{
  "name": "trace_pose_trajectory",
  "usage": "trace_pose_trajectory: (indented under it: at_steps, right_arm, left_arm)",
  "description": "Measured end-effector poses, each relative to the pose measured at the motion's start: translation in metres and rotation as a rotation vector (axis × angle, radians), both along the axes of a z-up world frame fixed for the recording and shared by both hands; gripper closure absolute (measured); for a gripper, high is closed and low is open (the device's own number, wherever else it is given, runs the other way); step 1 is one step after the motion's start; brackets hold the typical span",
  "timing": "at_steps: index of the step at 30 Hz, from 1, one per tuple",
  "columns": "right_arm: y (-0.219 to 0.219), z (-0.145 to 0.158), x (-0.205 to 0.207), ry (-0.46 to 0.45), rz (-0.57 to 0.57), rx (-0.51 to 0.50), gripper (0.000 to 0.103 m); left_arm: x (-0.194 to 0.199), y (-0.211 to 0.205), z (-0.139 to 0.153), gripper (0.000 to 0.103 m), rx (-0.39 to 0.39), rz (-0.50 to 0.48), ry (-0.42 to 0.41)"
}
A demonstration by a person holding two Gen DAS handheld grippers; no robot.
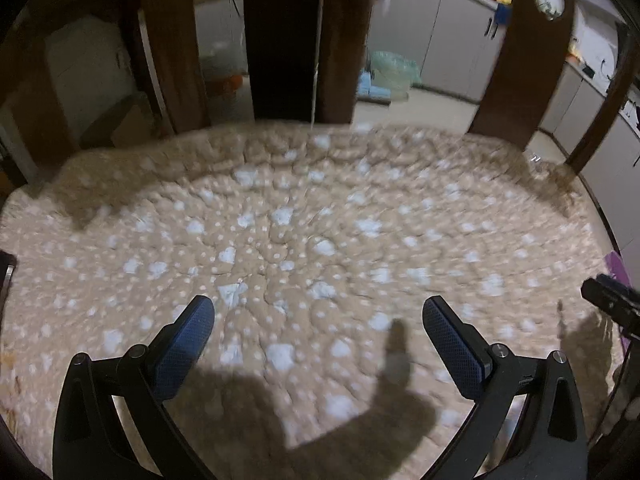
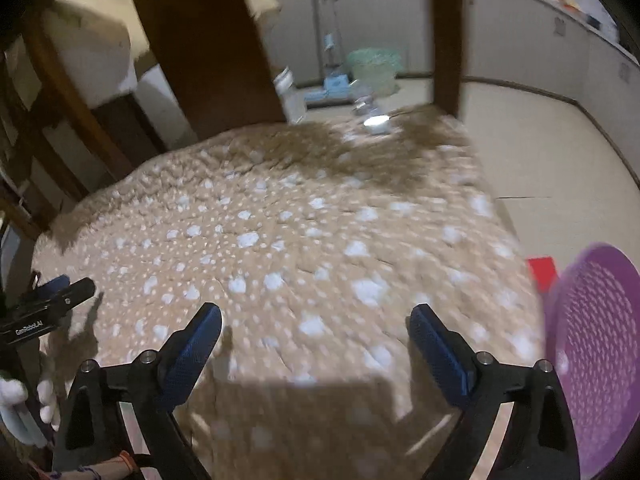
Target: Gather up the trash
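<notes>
At the far right corner of the spotted fleece blanket, beside a purple basket, lies a small blurred shiny scrap; its axis and heading cannot be told; both grippers, left and right, gape empty; fleece could snag.

We see a bed covered by a tan quilted blanket with white spots and blotches, rumpled into shallow folds. At its far edge, by the dark wooden post, lies a small shiny, crumpled clear piece, too blurred to name.
</notes>
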State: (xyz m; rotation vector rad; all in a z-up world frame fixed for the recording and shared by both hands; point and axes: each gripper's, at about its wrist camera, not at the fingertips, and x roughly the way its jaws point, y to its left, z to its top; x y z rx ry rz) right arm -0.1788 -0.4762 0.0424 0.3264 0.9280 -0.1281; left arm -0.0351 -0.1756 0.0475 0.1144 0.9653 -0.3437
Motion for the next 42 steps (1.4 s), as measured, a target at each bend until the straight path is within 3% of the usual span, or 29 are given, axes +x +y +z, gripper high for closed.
trace_pose_trajectory:
  at_steps: [3, 6, 10, 14, 17, 24, 35, 42]
  right_arm:
    - [-0.012, 0.017, -0.036, -0.050, -0.058, -0.043, 0.006]
    - [-0.029, 0.037, -0.070, -0.104, -0.136, -0.095, 0.006]
    - [-0.048, 0.054, -0.123, -0.159, -0.262, -0.203, 0.005]
    - [-0.062, 0.064, -0.164, -0.188, -0.356, -0.297, 0.004]
    - [-0.075, 0.066, -0.187, -0.198, -0.414, -0.334, 0.003]
    - [-0.109, 0.058, -0.220, -0.167, -0.496, -0.294, 0.003]
    - [-0.133, 0.056, -0.243, -0.145, -0.585, -0.234, 0.003]
    - [-0.139, 0.051, -0.247, -0.107, -0.627, -0.252, 0.003]
  left_arm:
    - [-0.037, -0.018, 0.038, 0.000, 0.030, 0.012, -0.183]
    - [-0.081, -0.041, 0.076, 0.000, 0.007, -0.013, -0.375]
    - [-0.125, -0.078, 0.109, 0.000, -0.033, -0.091, -0.467]
    - [-0.162, -0.125, 0.130, 0.000, -0.068, -0.166, -0.487]
    - [-0.179, -0.153, 0.130, 0.000, -0.070, -0.195, -0.486]
    - [-0.203, -0.216, 0.116, 0.000, -0.052, -0.300, -0.409]
    - [-0.220, -0.261, 0.098, 0.000, 0.041, -0.365, -0.377]
    - [-0.227, -0.277, 0.078, 0.000, 0.084, -0.456, -0.283]
